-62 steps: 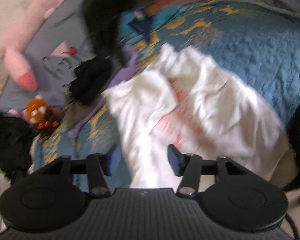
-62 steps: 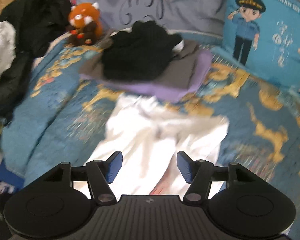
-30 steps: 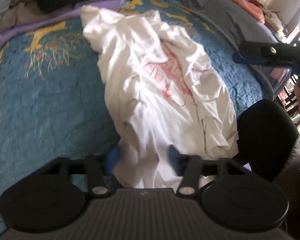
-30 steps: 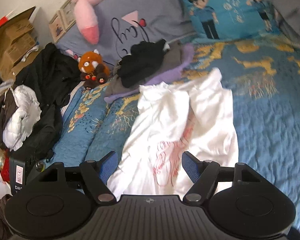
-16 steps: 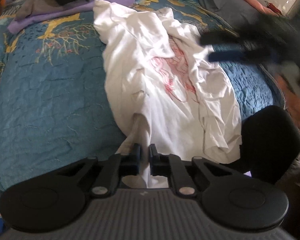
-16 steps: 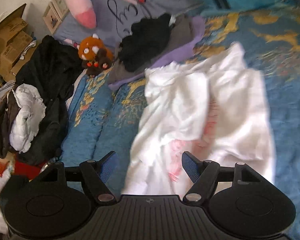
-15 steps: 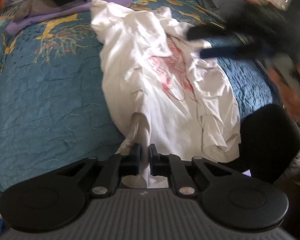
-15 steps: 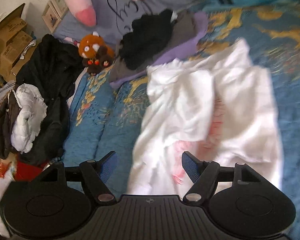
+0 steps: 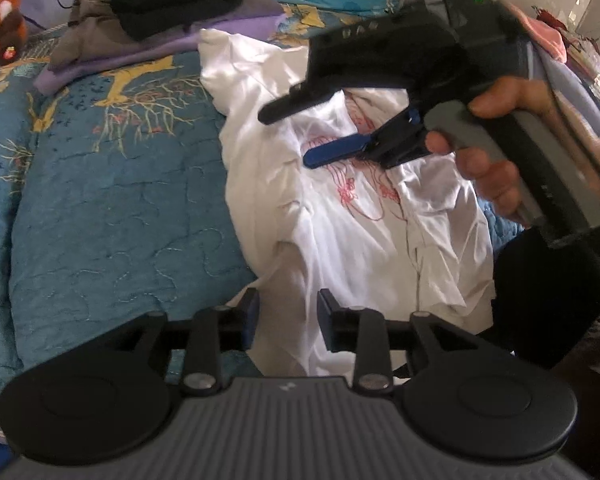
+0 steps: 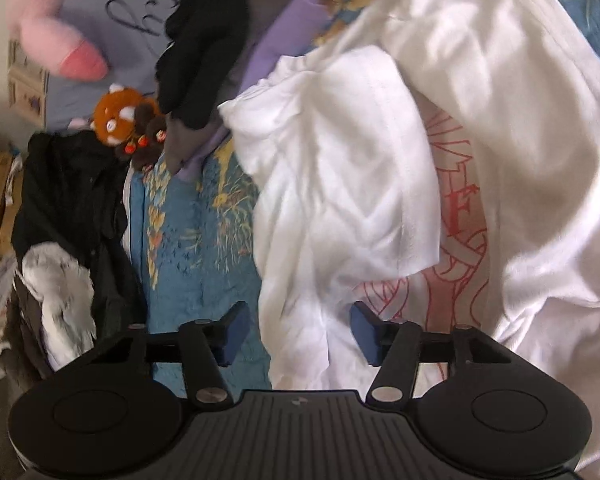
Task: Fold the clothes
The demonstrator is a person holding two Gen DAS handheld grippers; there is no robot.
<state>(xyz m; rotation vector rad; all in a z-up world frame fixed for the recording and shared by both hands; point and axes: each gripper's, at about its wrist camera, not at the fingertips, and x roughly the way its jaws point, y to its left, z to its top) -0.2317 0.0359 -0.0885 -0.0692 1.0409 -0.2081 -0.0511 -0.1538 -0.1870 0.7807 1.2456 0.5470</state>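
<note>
A crumpled white T-shirt [image 9: 340,208] with a red print lies lengthwise on the blue quilted bed [image 9: 112,208]. My left gripper [image 9: 286,324] is open at the shirt's near hem, with cloth between its jaws but not pinched. My right gripper [image 10: 296,330] is open just above the shirt [image 10: 348,184], its jaws on either side of the shirt's left edge. In the left wrist view the right gripper [image 9: 300,136] hovers over the red print, held by a hand.
A stack of folded black, grey and purple clothes [image 9: 160,28] lies at the bed's far end, by a red panda plush [image 9: 0,20] and pillows. A pile of dark and white clothes [image 10: 68,232] sits off the bed's left side. A black chair back [image 9: 552,292] is near right.
My left gripper was shut on the shirt's near hem and has now opened. My right gripper has swung in low over the shirt, still open.
</note>
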